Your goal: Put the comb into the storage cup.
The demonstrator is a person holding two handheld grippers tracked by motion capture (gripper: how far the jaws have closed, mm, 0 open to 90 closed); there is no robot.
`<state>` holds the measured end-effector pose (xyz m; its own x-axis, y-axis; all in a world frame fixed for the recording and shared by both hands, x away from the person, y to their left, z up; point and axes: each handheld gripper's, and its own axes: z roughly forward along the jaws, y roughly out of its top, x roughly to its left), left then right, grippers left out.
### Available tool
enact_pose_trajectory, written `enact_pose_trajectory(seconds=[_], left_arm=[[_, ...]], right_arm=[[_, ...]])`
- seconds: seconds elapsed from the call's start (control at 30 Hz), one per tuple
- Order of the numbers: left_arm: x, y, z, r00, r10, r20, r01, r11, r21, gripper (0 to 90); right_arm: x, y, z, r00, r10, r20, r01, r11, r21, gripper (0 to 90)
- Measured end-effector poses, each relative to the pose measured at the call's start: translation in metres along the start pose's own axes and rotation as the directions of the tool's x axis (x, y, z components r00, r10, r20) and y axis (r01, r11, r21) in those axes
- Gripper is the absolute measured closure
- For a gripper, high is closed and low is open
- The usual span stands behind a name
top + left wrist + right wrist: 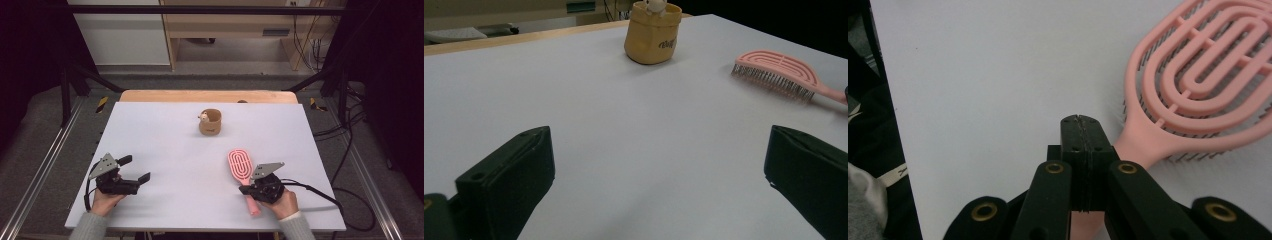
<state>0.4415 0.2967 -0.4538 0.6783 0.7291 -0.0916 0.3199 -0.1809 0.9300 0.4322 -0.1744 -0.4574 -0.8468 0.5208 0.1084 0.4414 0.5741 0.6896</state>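
Observation:
A pink hairbrush (pixel 239 165) lies bristles down on the white table (pixel 170 145), right of centre, with its handle toward the near edge. My right gripper (pixel 246 189) sits over the neck of that handle. In the right gripper view its jaws (pixel 1082 127) are shut pad to pad with nothing between them, and the brush (pixel 1198 75) passes underneath. My left gripper (pixel 135 168) rests at the near left, open and empty. In the left gripper view its fingers (pixel 514 165) stand wide apart and face the brush (pixel 774 67) and a tan cup (pixel 653 37).
The tan cup (pixel 210 123), with a small toy figure at its rim, stands mid-table toward the far side. A wooden strip (pixel 207 96) borders the far edge. Metal frame rails run along both sides, and cables (pixel 345 195) trail off to the right.

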Motion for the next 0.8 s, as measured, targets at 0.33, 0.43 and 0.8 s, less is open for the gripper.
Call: enact_pose_trajectory(seconds=[0.33,0.43,0.8], left_arm=[[0.0000,0.0000,0.0000,1.0000,0.001,-0.001,-0.001,1.0000,0.001,0.0],[-0.0002,0.0000,0.0001,1.0000,0.002,-0.001,-0.002,1.0000,0.001,0.0],[-0.0001,0.0001,0.0000,1.0000,0.002,-0.001,-0.002,1.0000,0.001,0.0]], right_arm=[[-0.0027,-0.0015,-0.0036,0.9996,0.007,0.026,-0.007,1.000,0.012,90.0],[-0.0045,-0.0027,-0.0047,0.9995,0.015,0.028,-0.015,1.000,0.012,90.0],[-0.0095,-0.0068,-0.0099,0.9987,0.032,0.039,-0.033,0.999,0.019,90.0]])
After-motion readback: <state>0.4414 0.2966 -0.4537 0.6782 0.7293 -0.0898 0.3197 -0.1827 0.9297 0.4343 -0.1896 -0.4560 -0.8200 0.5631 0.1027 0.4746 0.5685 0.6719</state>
